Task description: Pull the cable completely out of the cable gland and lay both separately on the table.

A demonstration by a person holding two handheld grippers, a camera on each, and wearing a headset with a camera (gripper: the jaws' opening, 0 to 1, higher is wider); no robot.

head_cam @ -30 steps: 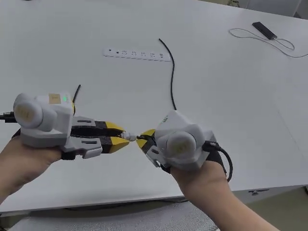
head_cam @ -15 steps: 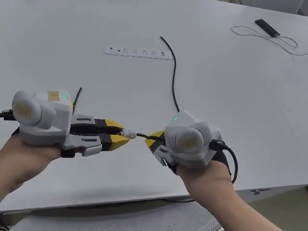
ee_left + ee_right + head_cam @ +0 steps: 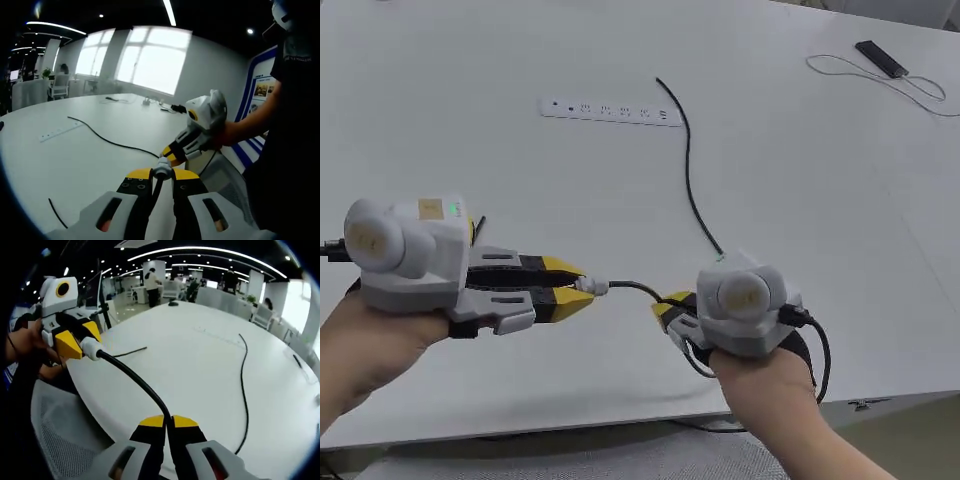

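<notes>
Farther apart now: left gripper (image 3: 582, 290) clamped on cable gland (image 3: 592, 287), right gripper (image 3: 666, 306) clamped on cable (image 3: 632, 289) (more exposed). Pull straight, coaxially.

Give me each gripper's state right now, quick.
Left gripper: shut on the cable gland.
Right gripper: shut on the black cable.
</notes>
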